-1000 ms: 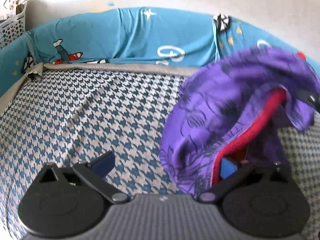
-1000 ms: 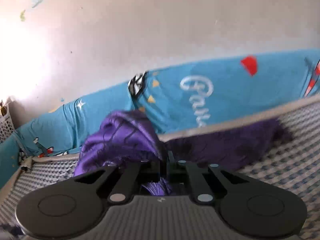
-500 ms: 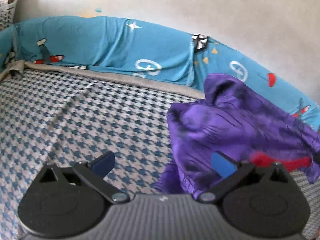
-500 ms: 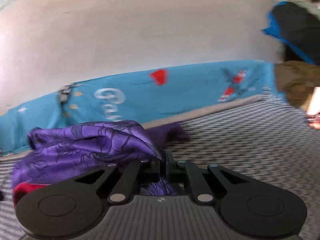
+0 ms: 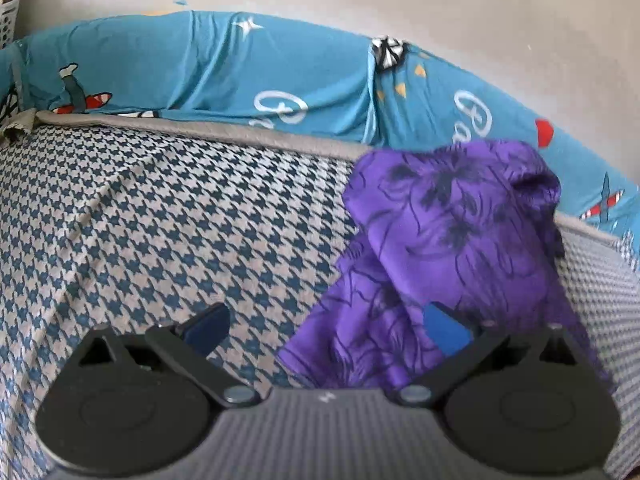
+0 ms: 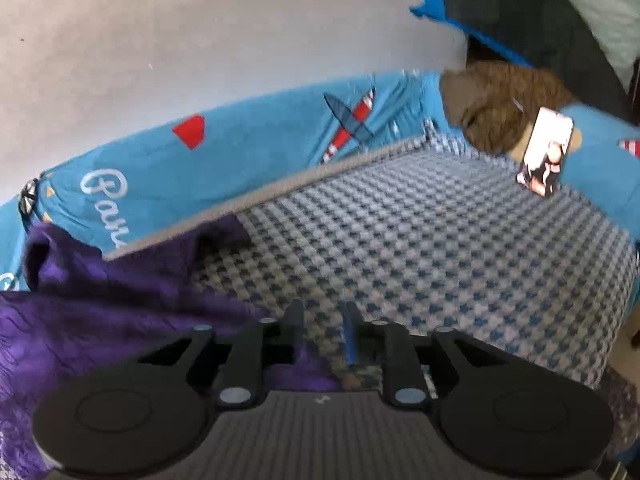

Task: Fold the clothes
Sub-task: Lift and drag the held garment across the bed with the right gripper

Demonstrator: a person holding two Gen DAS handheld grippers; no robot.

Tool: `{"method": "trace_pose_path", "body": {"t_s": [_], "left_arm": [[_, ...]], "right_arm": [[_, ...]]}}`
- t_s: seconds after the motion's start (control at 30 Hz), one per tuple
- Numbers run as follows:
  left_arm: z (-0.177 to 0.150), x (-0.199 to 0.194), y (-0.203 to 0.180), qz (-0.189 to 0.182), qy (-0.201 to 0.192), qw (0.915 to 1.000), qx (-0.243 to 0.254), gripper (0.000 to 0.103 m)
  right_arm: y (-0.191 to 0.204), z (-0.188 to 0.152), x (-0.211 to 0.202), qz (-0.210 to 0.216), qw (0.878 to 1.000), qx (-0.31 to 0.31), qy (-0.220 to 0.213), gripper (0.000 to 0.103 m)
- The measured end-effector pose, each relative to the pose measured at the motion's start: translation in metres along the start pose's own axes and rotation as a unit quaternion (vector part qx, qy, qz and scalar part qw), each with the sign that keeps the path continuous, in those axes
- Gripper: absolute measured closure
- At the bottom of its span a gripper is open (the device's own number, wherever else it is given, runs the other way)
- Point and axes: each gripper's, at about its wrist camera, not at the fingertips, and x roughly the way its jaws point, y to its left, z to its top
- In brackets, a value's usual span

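**Purple garment bunched on the bed, right gripper letting go**

Left wrist view: the purple satin garment with dark floral print (image 5: 448, 240) sits in a rumpled mound on the blue-and-white houndstooth bed cover (image 5: 168, 220), close to the turquoise cartoon-print bumper cushion (image 5: 208, 68). The left gripper (image 5: 326, 320) has its fingers wide apart; the right-hand blue pad (image 5: 446, 328) lies against the cloth without pinching it. The garment shows no flat, squared folds, so I judge the folding far from done: it needs spreading out and creasing. Half a second ago a red lining showed at the mound's lower right; none is visible now, and the cloth hangs lower.

Right wrist view: the garment (image 6: 104, 312) spreads to the left and below the right gripper (image 6: 322, 320), whose fingers stand a narrow gap apart with houndstooth visible between them. Half a second ago they were pressed together on a purple fold. A brown blanket (image 6: 500, 112) and a lit phone (image 6: 546, 152) sit at the far corner.
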Motion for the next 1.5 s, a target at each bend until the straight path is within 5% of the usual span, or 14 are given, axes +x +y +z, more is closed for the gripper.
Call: {"method": "trace_pose_path", "body": {"t_s": [0.27, 0.4, 0.63, 0.83, 1.23, 1.3, 1.33, 1.43, 1.5], "left_arm": [[-0.004, 0.005, -0.011, 0.007, -0.004, 0.9998, 0.020, 0.000], [0.000, 0.007, -0.012, 0.006, -0.008, 0.9999, 0.012, 0.000], [0.006, 0.012, -0.018, -0.011, -0.009, 0.9999, 0.000, 0.000], [-0.003, 0.031, -0.026, 0.011, 0.026, 0.9994, 0.021, 0.000], [-0.020, 0.053, -0.033, 0.040, 0.075, 0.9952, 0.050, 0.000], [-0.022, 0.054, -0.032, 0.041, 0.078, 0.9949, 0.049, 0.000], [-0.022, 0.054, -0.032, 0.041, 0.079, 0.9948, 0.048, 0.000], [-0.023, 0.053, -0.032, 0.041, 0.079, 0.9950, 0.047, 0.000], [-0.023, 0.052, -0.033, 0.040, 0.077, 0.9951, 0.049, 0.000]], "right_arm": [[0.041, 0.000, 0.000, 0.147, 0.989, -0.029, -0.002, 0.060], [0.070, 0.001, 0.005, 0.187, 0.981, -0.047, -0.011, 0.048], [0.115, 0.008, 0.024, 0.228, 0.971, -0.070, -0.020, 0.032], [0.142, 0.013, 0.047, 0.237, 0.967, -0.088, -0.035, 0.014], [0.180, 0.021, 0.088, 0.258, 0.960, -0.102, -0.032, 0.010], [0.181, 0.021, 0.093, 0.262, 0.960, -0.096, -0.020, 0.019], [0.181, 0.021, 0.096, 0.264, 0.960, -0.093, -0.014, 0.040], [0.183, 0.022, 0.103, 0.269, 0.959, -0.083, 0.003, 0.083], [0.178, 0.022, 0.099, 0.266, 0.962, -0.066, 0.008, 0.087]]}}
